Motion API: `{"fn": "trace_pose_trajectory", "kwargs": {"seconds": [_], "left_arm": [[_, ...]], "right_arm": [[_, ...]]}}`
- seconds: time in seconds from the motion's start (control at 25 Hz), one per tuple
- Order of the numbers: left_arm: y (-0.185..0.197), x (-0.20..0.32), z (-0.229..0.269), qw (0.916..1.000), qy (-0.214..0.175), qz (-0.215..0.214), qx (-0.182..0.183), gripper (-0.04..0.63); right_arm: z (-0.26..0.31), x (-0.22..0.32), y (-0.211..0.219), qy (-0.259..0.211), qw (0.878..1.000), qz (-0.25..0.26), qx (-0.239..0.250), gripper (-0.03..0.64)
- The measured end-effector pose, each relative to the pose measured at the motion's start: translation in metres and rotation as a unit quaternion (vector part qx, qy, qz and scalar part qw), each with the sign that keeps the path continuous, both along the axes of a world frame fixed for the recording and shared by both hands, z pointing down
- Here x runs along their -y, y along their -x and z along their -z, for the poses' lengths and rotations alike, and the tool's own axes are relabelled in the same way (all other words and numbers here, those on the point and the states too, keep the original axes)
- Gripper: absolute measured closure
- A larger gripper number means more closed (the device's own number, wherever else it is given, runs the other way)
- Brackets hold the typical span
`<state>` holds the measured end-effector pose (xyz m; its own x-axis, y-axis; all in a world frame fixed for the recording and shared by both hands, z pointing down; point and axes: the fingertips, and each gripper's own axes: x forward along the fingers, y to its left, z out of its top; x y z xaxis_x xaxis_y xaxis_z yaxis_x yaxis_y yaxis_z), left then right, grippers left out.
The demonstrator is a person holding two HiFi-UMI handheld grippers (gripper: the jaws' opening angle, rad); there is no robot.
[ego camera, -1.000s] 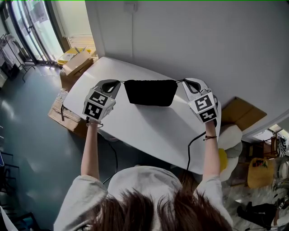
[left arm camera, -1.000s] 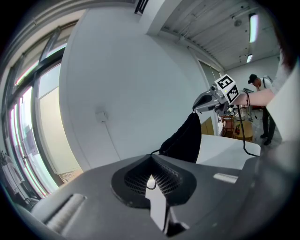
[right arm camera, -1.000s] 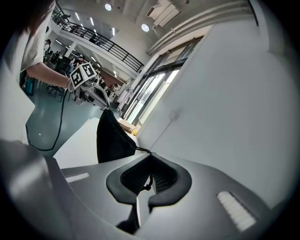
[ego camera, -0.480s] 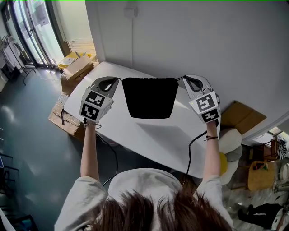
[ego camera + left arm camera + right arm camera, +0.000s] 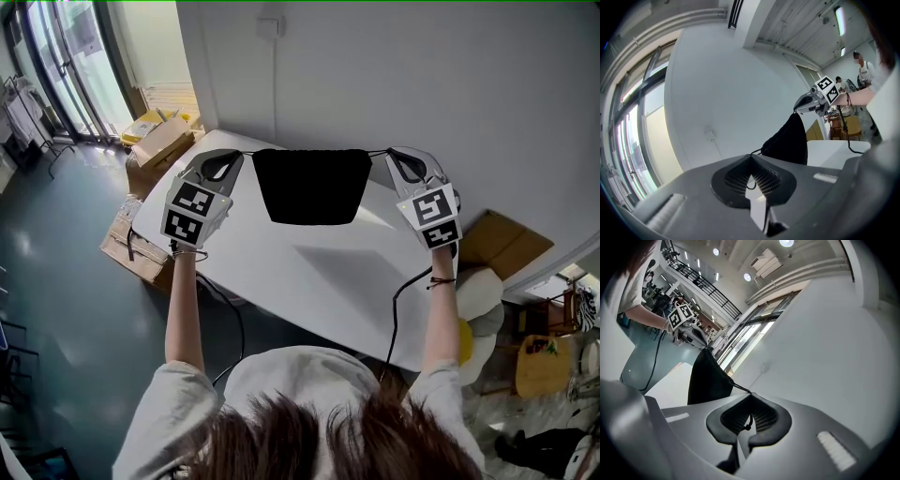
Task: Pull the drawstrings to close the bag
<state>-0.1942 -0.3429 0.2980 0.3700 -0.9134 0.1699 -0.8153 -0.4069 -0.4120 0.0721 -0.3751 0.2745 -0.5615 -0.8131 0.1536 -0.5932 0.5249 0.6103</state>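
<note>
Hanging between left claw (image 5: 244, 155) and right claw (image 5: 387, 153), each pinching its drawstring (image 5: 740, 388), the black bag (image 5: 312, 186) clears the tabletop (image 5: 319, 272); cardboard boxes (image 5: 161, 136) crowd the floor (image 5: 56, 309) beyond.

A pale grey short-sleeved shirt (image 5: 281, 375) is worn, with dark brown hair (image 5: 319, 436) seen below it. A thin dark band (image 5: 439, 279) is worn at each wrist. The left gripper (image 5: 240, 156) and right gripper (image 5: 390, 155) are cased in grey. Each is topped by a cube (image 5: 195, 212) of black-and-white square markers and lined with dark ribbed pads (image 5: 767, 180). A black cable (image 5: 398, 300) is trailed from the right one.
</note>
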Motion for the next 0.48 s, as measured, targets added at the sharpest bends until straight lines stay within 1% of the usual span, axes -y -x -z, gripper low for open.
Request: {"fn": "trace_pose_trajectory", "kwargs": {"seconds": [0.48], "left_arm": [[0.006,0.002,-0.003,1.0,0.001,0.0,0.0,0.595]], "right_arm": [[-0.001,0.007,-0.012,0.004,1.0,-0.011,0.022,0.604]]}}
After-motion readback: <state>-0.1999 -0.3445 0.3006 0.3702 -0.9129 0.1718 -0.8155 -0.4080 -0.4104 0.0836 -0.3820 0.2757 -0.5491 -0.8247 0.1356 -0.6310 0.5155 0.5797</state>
